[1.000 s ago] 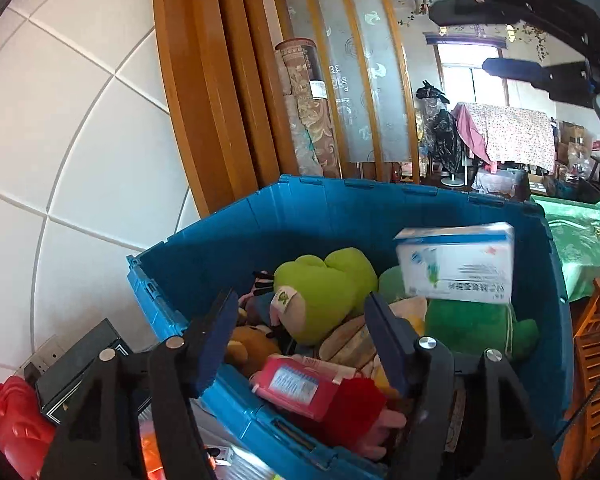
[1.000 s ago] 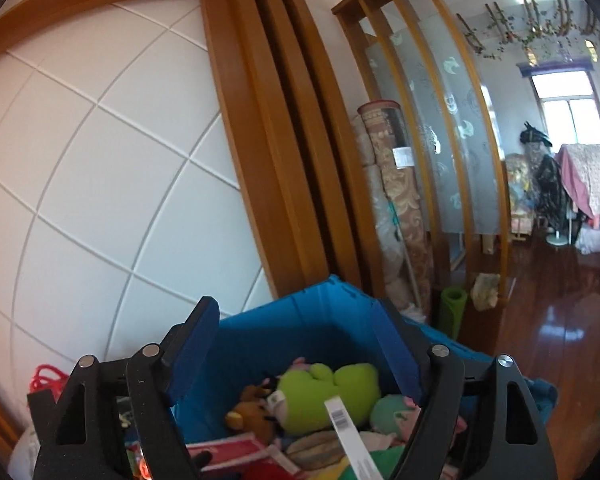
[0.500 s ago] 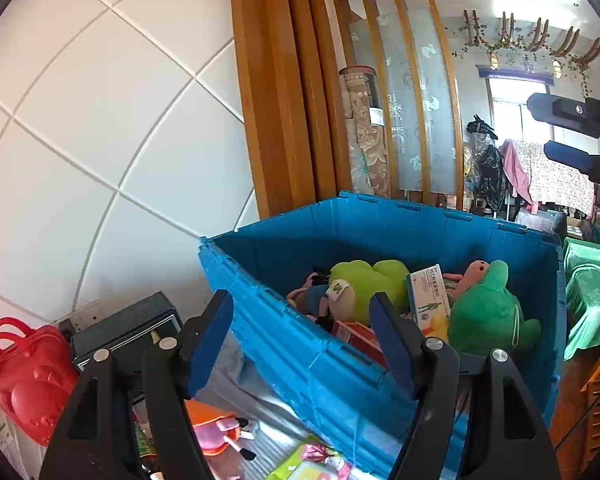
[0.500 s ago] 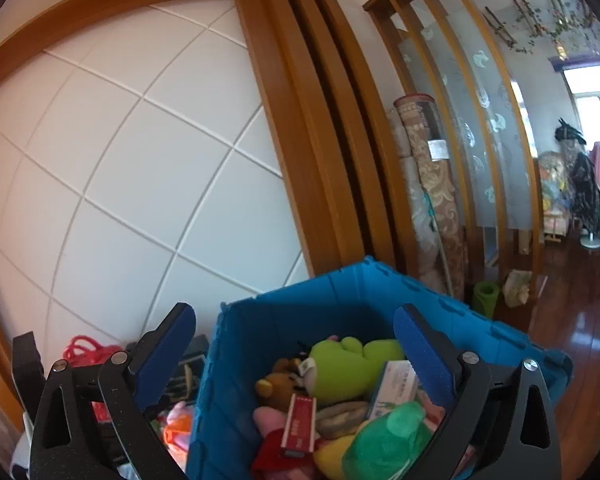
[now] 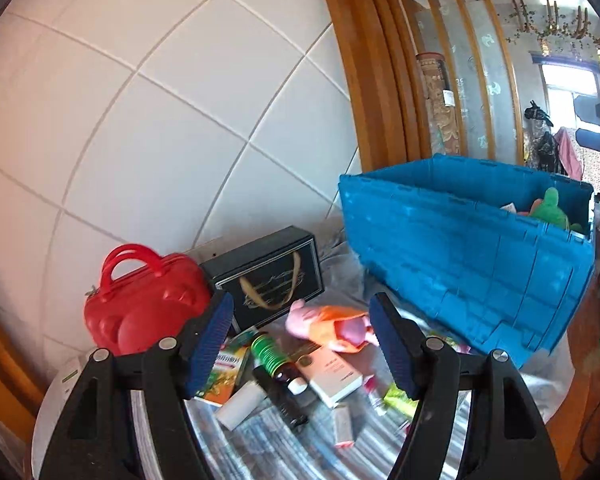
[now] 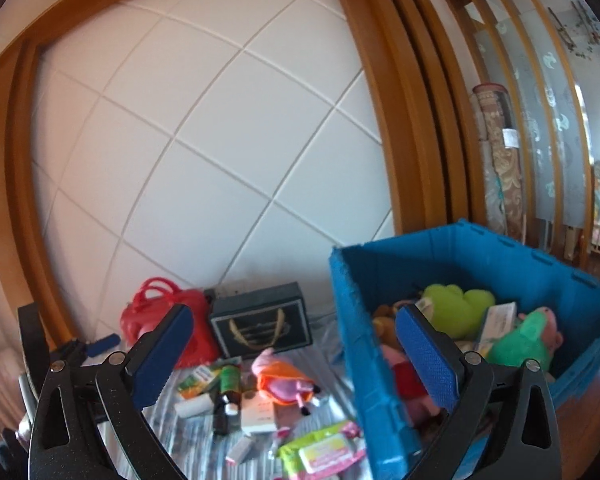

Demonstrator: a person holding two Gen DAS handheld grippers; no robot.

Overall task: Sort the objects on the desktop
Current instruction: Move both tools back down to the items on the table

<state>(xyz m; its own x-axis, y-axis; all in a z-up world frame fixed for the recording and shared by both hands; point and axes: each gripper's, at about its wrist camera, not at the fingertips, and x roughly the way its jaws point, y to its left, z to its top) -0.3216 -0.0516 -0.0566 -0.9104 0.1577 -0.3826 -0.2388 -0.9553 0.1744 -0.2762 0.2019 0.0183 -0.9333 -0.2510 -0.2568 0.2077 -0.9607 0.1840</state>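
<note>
A blue crate stands at the right, holding green plush toys and a white medicine box. On the striped cloth to its left lie a pink and orange plush toy, a green-capped bottle, a beige box, an orange and green box and a wipes pack. My left gripper is open above this clutter with nothing between its pads. My right gripper is wide open and empty, its right finger in front of the crate's near wall.
A red handbag and a black gift box stand against the white tiled wall behind the clutter. A wooden frame and slatted screen rise behind the crate. Wooden floor lies to the right of the crate.
Both grippers pulled back from over the crate and swung left, bringing the table clutter into view. The white box that was in the air now lies in the crate. The right jaws opened wider.
</note>
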